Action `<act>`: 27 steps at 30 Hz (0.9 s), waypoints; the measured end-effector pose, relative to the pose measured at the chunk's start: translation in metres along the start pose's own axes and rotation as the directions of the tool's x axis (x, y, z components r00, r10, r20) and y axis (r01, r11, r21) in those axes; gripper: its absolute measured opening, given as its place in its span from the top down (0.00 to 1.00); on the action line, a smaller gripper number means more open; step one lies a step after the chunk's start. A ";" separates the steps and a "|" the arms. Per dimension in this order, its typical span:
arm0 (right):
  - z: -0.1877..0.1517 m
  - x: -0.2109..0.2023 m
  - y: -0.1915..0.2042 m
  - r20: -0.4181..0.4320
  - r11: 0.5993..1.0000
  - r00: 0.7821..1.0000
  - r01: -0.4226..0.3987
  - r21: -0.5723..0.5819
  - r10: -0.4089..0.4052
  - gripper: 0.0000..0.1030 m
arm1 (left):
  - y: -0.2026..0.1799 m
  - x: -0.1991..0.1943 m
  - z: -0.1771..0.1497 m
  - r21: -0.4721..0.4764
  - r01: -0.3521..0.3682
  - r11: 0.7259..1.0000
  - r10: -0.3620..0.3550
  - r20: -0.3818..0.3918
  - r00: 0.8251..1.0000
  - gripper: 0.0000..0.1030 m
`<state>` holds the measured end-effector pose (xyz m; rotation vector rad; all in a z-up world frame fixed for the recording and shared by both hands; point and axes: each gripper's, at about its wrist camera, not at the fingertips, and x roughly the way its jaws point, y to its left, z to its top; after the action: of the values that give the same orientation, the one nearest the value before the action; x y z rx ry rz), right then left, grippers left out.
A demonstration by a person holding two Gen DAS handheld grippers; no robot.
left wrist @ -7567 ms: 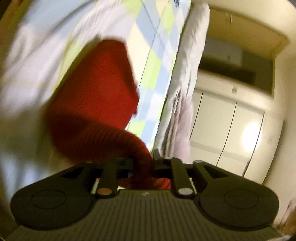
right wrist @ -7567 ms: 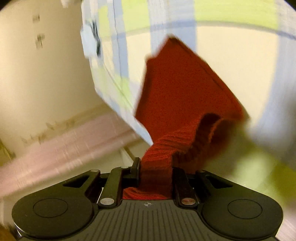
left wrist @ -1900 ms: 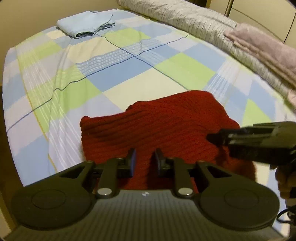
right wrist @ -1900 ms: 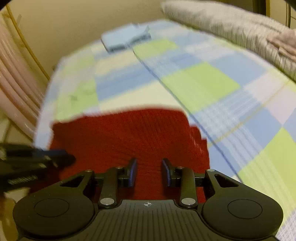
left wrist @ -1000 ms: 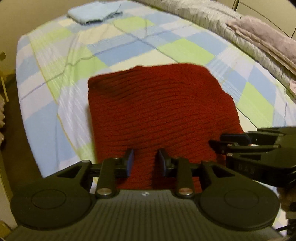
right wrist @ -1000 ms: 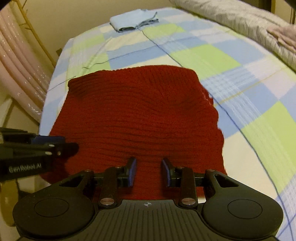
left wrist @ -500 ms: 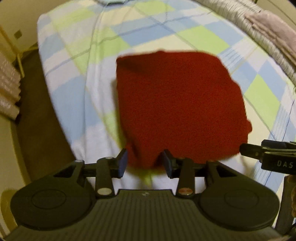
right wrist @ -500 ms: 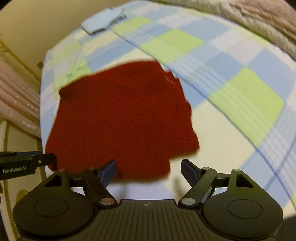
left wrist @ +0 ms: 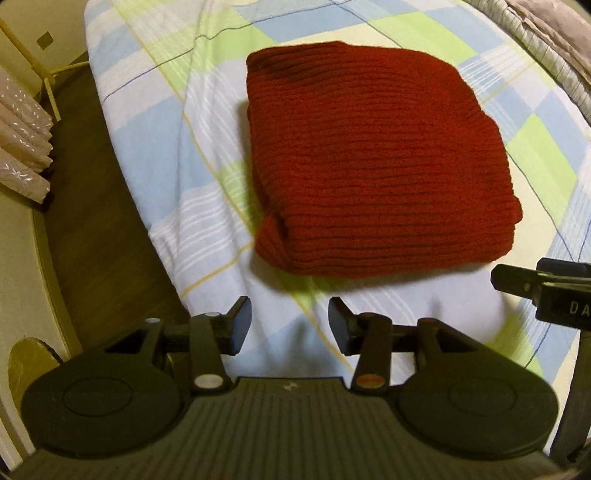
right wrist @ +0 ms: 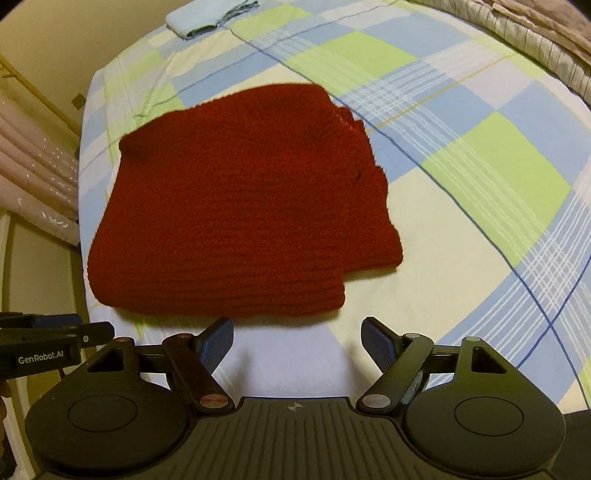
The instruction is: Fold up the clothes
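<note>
Where the checked bedspread (left wrist: 155, 155) (right wrist: 461, 155) fills both views, a red knit garment (left wrist: 369, 166) (right wrist: 236, 206) is seen lying on it, folded into a rough rectangle w/ layered edges showing at its near side. Relative to the garment: a grey striped blanket (right wrist: 524, 37) is laid along the far right edge of the bed, well apart; a folded light-blue cloth (right wrist: 207, 16) is set at the far end, also well apart. The left gripper (left wrist: 290, 326) is held just short of the garment's near edge, jaws apart, nothing between them, not touching the knit. The right gripper (right wrist: 297, 341) is likewise held near that edge, jaws spread wider, empty. Each gripper's fingers are caught at the margin of the other's view, beside the garment's near corners.
</note>
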<state>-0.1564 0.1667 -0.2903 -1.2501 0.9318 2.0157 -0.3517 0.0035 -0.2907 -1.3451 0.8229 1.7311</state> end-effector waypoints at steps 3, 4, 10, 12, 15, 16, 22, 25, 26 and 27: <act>-0.002 0.003 0.001 -0.014 1.000 1.000 0.006 -0.005 -0.006 0.23 | 0.002 0.003 0.001 0.001 0.001 1.000 -0.001 -0.008 1.000 0.59; -0.002 0.005 0.001 -0.019 1.000 1.000 0.008 -0.007 -0.008 0.23 | 0.003 0.004 0.001 0.001 0.001 1.000 -0.001 -0.010 1.000 0.59; -0.003 0.009 0.001 -0.031 1.000 0.999 0.021 -0.013 -0.022 0.23 | 0.007 0.009 0.001 0.000 -0.005 1.000 0.005 -0.021 1.000 0.59; -0.002 0.010 0.001 -0.032 1.000 0.999 0.025 -0.012 -0.025 0.23 | 0.008 0.009 0.001 -0.001 -0.005 1.000 0.005 -0.023 1.000 0.59; 0.000 0.011 0.001 -0.034 1.000 0.999 0.028 -0.013 -0.029 0.23 | 0.010 0.010 0.003 0.001 -0.004 1.000 0.004 -0.025 1.000 0.59; 0.000 0.012 0.001 -0.034 0.999 0.999 0.029 -0.014 -0.029 0.23 | 0.010 0.010 0.003 0.001 -0.004 1.000 0.004 -0.025 1.000 0.59; 0.004 0.015 -0.003 -0.038 1.000 0.999 0.022 -0.013 -0.022 0.23 | 0.033 0.005 0.009 -0.040 0.142 0.989 -0.139 0.051 0.989 0.57; 0.009 0.009 -0.018 -0.009 0.999 0.999 -0.044 0.001 0.044 0.23 | 0.064 0.004 0.018 -0.133 0.267 0.955 -0.251 0.124 0.960 0.56; 0.011 0.005 -0.028 0.013 0.997 0.997 -0.080 0.021 0.080 0.23 | 0.075 0.004 0.021 -0.165 0.308 0.937 -0.285 0.151 0.947 0.52; 0.014 0.003 -0.043 0.047 0.990 0.991 -0.125 0.071 0.122 0.23 | 0.087 0.003 0.024 -0.195 0.349 0.916 -0.317 0.179 0.931 0.49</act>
<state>-0.1317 0.2034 -0.2995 -1.1303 1.0768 2.0742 -0.4391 -0.0173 -0.2858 -1.3943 0.2983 1.6556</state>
